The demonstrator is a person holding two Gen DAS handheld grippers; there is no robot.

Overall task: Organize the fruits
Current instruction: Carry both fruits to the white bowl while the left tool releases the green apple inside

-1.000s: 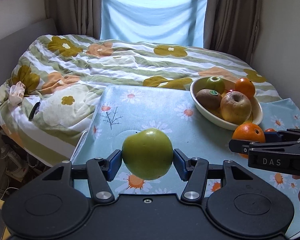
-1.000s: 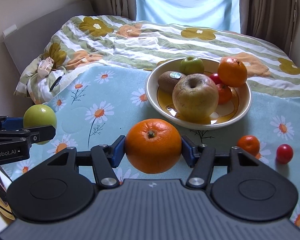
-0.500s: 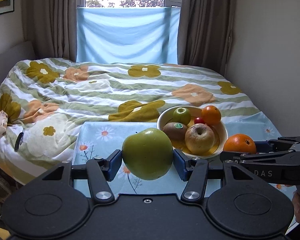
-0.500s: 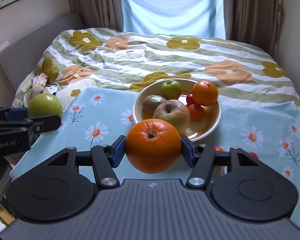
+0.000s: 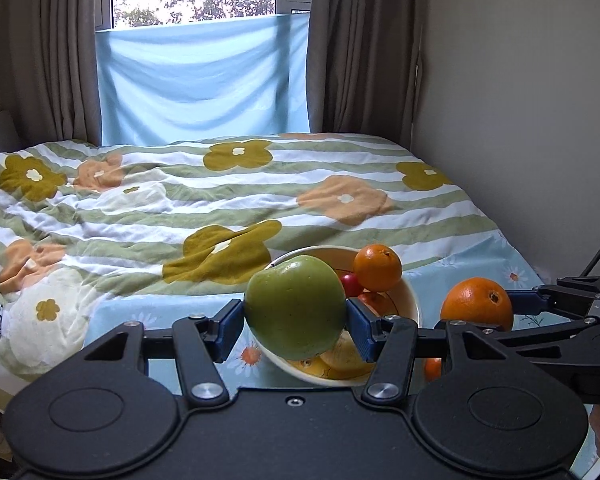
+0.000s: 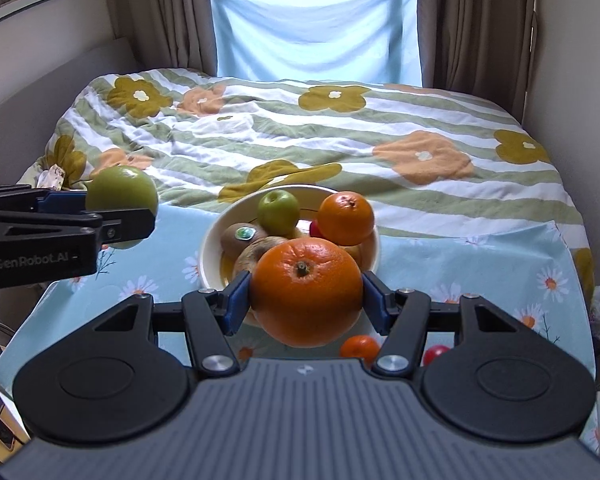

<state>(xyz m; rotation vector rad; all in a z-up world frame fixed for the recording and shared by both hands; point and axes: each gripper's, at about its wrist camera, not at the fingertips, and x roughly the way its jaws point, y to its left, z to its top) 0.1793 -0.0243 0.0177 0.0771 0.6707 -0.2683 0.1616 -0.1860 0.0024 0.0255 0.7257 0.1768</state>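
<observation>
My left gripper (image 5: 295, 326) is shut on a large green apple (image 5: 296, 307), held in the air in front of the cream fruit bowl (image 5: 410, 298). My right gripper (image 6: 306, 300) is shut on a big orange (image 6: 306, 290), raised above the table before the same bowl (image 6: 212, 240). The bowl holds a small green apple (image 6: 278, 210), an orange (image 6: 346, 218), a kiwi (image 6: 242, 236), a brownish apple and small red fruits. The left gripper with its apple (image 6: 122, 196) shows at the left of the right wrist view. The right gripper's orange (image 5: 476, 300) shows at the right of the left wrist view.
A light blue daisy tablecloth (image 6: 480, 264) covers the table. A small mandarin (image 6: 360, 346) and a small red fruit (image 6: 434, 354) lie on it below my right gripper. A flowered striped quilt (image 6: 340, 132) covers the bed behind. Walls and curtains close in on both sides.
Both grippers have risen and tilted up with their fruits still held. The bowl now sits lower in both views, right behind each held fruit.
</observation>
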